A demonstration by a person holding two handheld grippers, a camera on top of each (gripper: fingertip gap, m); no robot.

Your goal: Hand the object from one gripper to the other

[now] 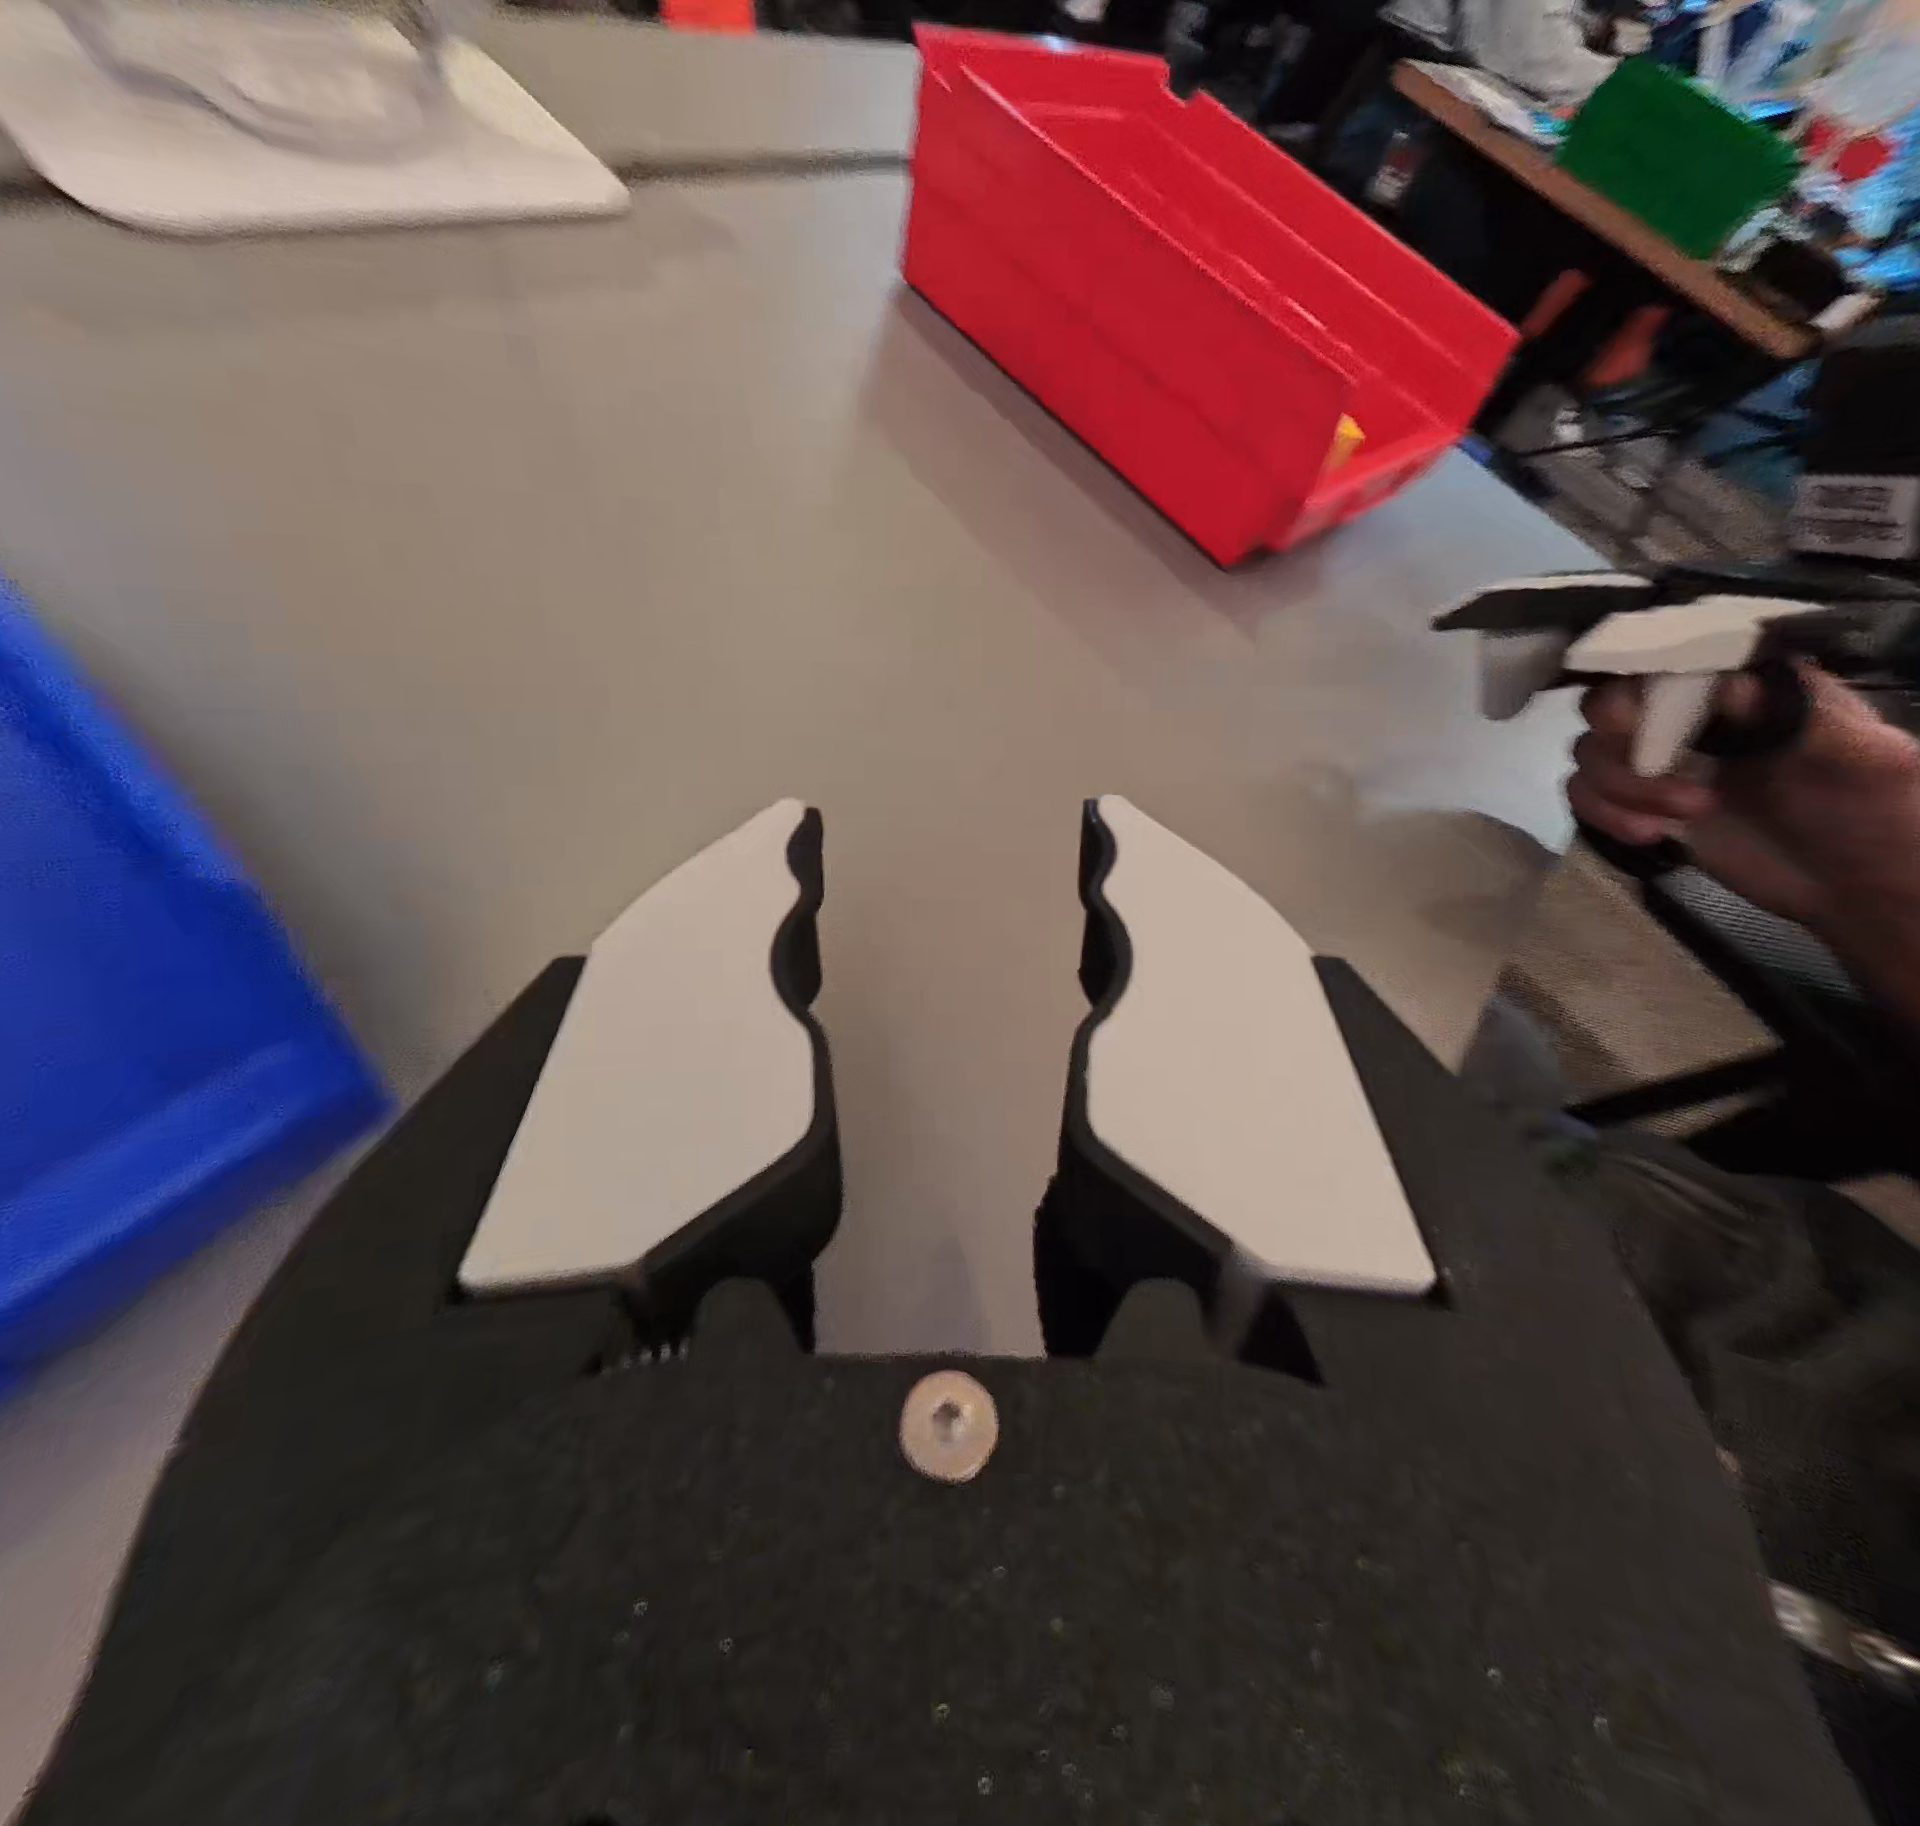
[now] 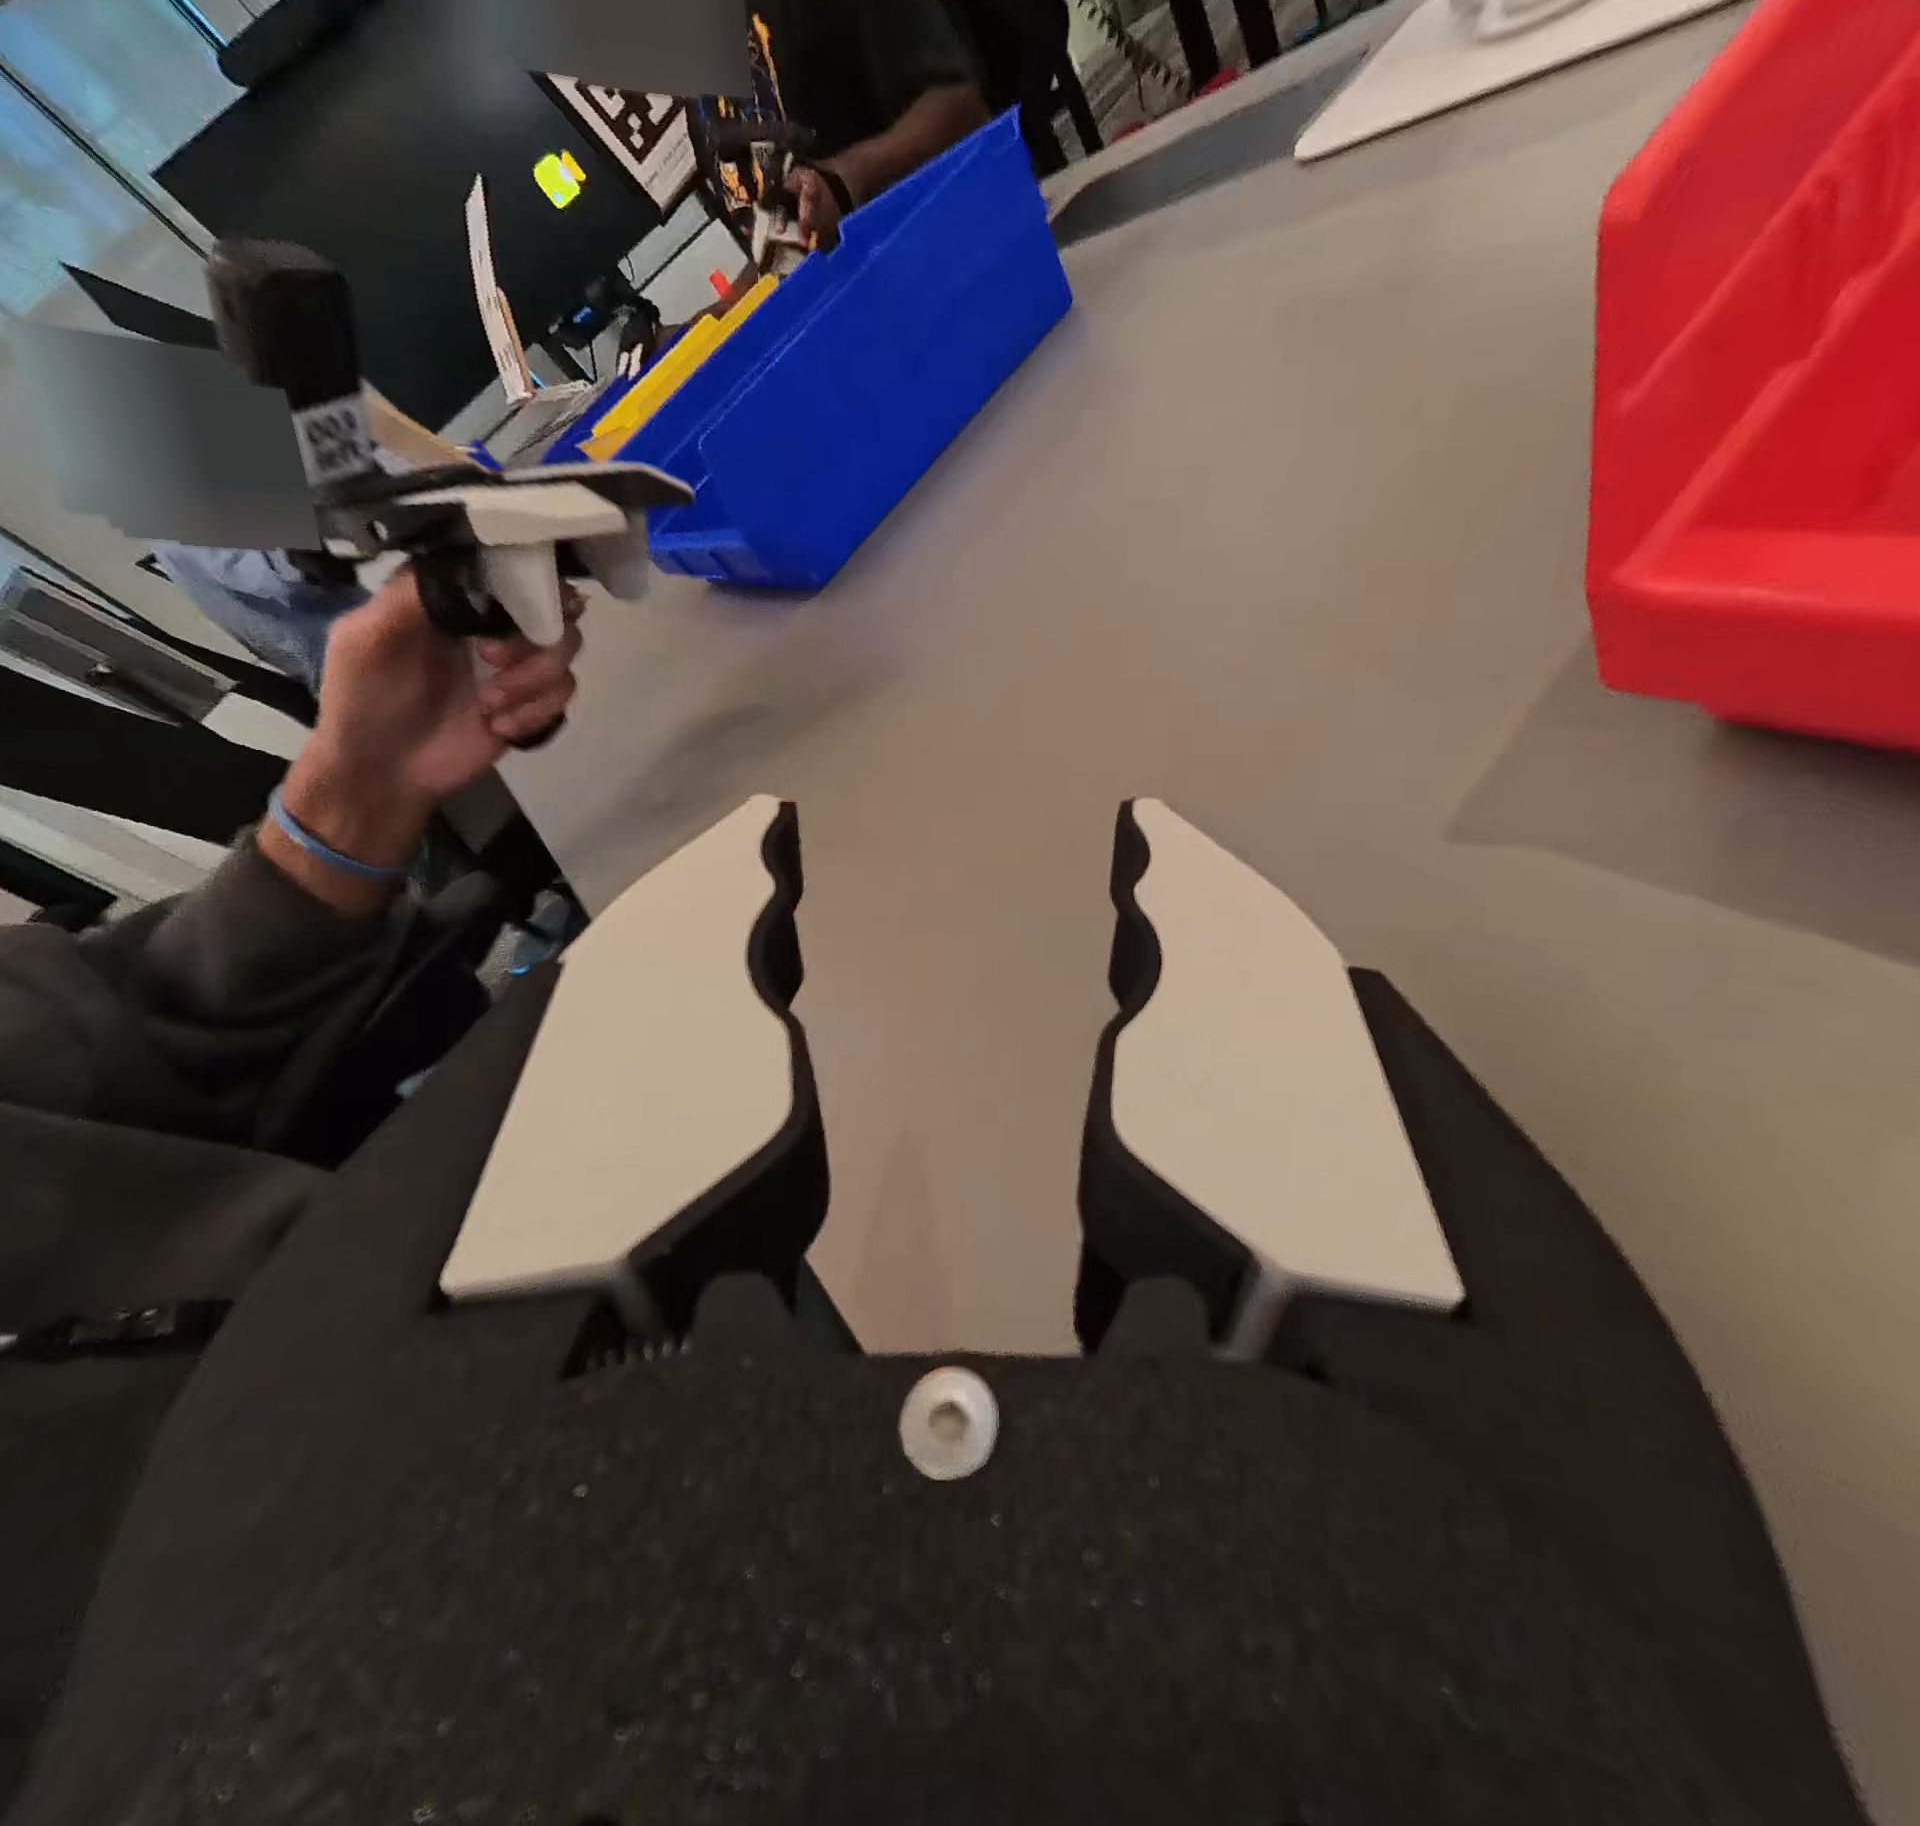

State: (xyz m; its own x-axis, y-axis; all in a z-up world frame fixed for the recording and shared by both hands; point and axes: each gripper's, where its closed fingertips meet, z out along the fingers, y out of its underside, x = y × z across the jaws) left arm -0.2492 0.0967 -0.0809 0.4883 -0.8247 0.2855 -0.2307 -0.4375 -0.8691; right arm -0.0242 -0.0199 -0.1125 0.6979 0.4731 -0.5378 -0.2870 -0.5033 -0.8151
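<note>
Zero sign of the object to hand over: neither my left gripper (image 1: 951, 820) nor my right gripper (image 2: 954, 815) holds anything, both sets of jaws spread with only bare grey table (image 1: 582, 529) between them, so I can't tell where it is. Blue bin (image 2: 862, 363) sits upper left of the right wrist view with something yellow (image 2: 675, 374) inside, red bin (image 1: 1174, 290) upper right of the left view. I'd look in the bins first, pinch low on the pads, leaving an end free for the other gripper.

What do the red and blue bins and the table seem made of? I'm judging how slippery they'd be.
Red bin: looks like moulded plastic, smooth, with stepped walls. Blue bin: seemingly the same plastic, with a uniform colour. Table: grey, smooth and matte, possibly laminate; the material is unclear.
</note>
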